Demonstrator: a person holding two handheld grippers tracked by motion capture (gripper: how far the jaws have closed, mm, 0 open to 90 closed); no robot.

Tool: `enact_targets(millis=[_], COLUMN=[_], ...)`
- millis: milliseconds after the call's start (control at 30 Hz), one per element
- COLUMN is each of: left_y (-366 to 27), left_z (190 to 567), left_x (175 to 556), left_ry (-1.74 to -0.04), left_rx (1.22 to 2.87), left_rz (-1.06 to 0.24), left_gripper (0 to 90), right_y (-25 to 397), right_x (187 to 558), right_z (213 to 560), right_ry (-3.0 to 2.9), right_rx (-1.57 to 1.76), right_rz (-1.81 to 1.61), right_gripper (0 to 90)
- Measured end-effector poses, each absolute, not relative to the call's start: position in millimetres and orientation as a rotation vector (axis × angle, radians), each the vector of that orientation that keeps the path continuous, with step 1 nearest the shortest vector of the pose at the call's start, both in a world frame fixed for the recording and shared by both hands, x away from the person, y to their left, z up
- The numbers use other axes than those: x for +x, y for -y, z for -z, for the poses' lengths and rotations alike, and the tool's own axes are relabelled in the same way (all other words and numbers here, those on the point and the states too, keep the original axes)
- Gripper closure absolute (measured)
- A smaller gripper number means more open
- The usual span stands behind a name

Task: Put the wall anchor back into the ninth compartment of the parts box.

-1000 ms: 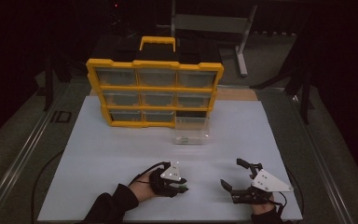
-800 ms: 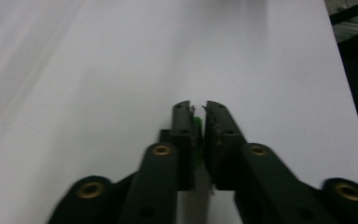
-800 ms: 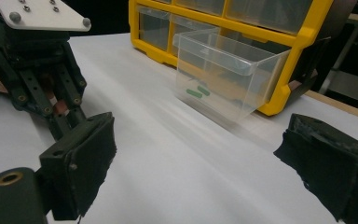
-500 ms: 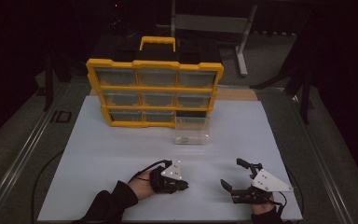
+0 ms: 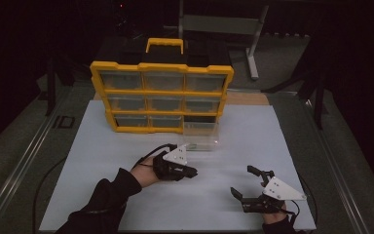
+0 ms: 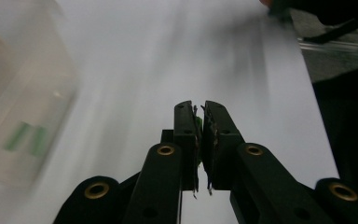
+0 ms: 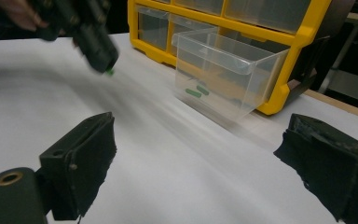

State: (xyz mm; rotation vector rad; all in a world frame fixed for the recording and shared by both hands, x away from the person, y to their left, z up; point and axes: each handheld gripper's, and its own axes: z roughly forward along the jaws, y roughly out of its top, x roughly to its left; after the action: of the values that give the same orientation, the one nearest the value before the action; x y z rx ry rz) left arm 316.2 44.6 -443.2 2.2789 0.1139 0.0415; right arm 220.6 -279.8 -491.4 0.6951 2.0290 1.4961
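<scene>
My left gripper (image 5: 193, 171) hovers over the white mat just in front of a clear plastic drawer (image 5: 202, 134). Its jaws are shut on a small green piece (image 6: 198, 124), of which a sliver shows between the pads. In the right gripper view the same green piece (image 7: 108, 71) peeks from the tip of that gripper. The clear drawer (image 7: 223, 79) stands on the mat against the organizer and holds two green pieces (image 7: 194, 92). My right gripper (image 5: 241, 181) rests low near the mat's front right, jaws wide open with nothing between them (image 7: 196, 172).
A yellow organizer (image 5: 160, 95) with several clear drawers stands upright at the back of the white mat (image 5: 102, 161); its bottom right slot is dark and without a drawer. Metal rails run along both table sides. A grey stand (image 5: 255, 44) is behind.
My left gripper has moved away from the person toward the clear drawer, still shut. The right gripper has stayed in place and open.
</scene>
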Motion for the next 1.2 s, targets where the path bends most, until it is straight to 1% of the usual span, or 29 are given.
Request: enact_targets(millis=[267, 300, 500, 567, 700, 833, 1200], left_y=[-43, -43, -43, -42, -43, -42, -39], left_z=[420, 417, 404, 396, 386, 383, 383], left_x=[337, 339, 354, 361, 370, 379, 402], left_ry=[-0.121, -0.115, -0.122, -0.121, -0.119, -0.132, -0.189], left_rx=[2.256, 2.257, 2.24, 2.238, 2.227, 2.228, 2.203], left_rz=[-0.057, -0.074, -0.062, -0.089, -0.092, -0.119, -0.12], left_gripper=[85.2, 85.2, 85.2, 85.2, 85.2, 85.2, 85.2], right_y=[280, 280, 280, 280, 281, 280, 280], right_x=[221, 221, 221, 221, 221, 221, 221], right_z=[491, 491, 492, 491, 492, 492, 492], right_ry=[-2.028, -2.028, -2.031, -2.028, -2.027, -2.028, -2.027], right_rx=[0.696, 0.696, 0.697, 0.695, 0.7, 0.696, 0.696], right_rz=[-1.496, -1.496, -1.497, -1.497, -1.501, -1.5, -1.503], right_gripper=[9.1, 9.1, 9.1, 9.1, 9.2, 9.1, 9.1])
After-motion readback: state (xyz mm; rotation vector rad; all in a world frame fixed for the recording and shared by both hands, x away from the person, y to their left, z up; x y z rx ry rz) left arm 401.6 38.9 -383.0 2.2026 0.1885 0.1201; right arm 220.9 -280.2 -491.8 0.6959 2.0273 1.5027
